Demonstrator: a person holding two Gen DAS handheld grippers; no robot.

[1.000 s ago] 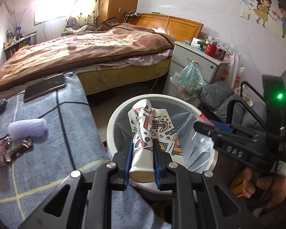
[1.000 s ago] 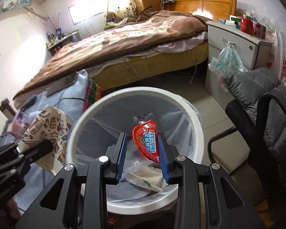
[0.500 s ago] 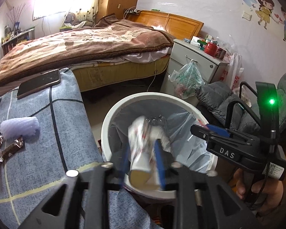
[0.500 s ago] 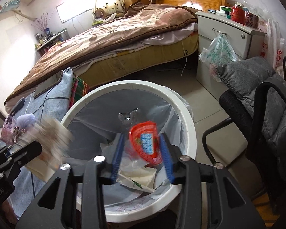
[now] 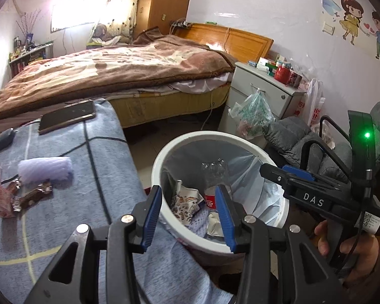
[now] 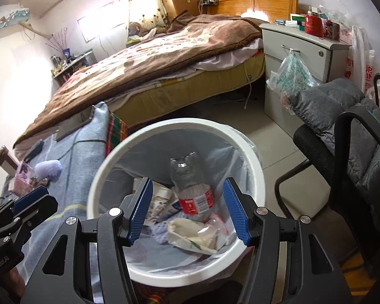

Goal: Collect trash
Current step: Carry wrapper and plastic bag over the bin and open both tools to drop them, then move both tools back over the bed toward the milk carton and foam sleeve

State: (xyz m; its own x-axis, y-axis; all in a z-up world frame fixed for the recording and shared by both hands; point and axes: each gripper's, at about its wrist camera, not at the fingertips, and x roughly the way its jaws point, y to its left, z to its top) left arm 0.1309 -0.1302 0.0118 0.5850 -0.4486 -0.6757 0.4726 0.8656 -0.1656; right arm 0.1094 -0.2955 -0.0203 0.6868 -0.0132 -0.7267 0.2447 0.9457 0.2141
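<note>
**Q.** Where do the two grippers stand, and why there?

**A.** My left gripper (image 5: 188,209) and my right gripper (image 6: 187,209) both hang over the white bin (image 6: 250,162), which stands on the floor just beside the tabletop (image 5: 63,228). Both pairs of fingers are spread wide and hold nothing. I judge they are placed above the rim so that whatever is let go falls straight into the liner and not onto the floor.

**Q.** Where is the trash?

**A.** Inside the bin: a clear plastic bottle (image 6: 192,190) with a red label stands tilted against the liner; a patterned paper cup (image 5: 183,202) lies beside it; crumpled wrappers (image 6: 197,235) rest at the bottom. More remains on the tabletop: a pale foam sleeve (image 5: 44,168) and dark candy wrappers (image 5: 31,195), touching or nearly so. A phone (image 5: 67,119) near the far edge is, I judge, not trash.

**Q.** What differs from one second ago?

**A.** Then my left fingers were clamped narrow on the patterned cup and my right fingers on a red snack packet, both over the bin. Now both pairs have opened and the cup lies within. The red packet I cannot pick out with certainty among the litter.

**Q.** What follows?

**A.** Probably a return to the tabletop for the sleeve and wrappers.
</note>
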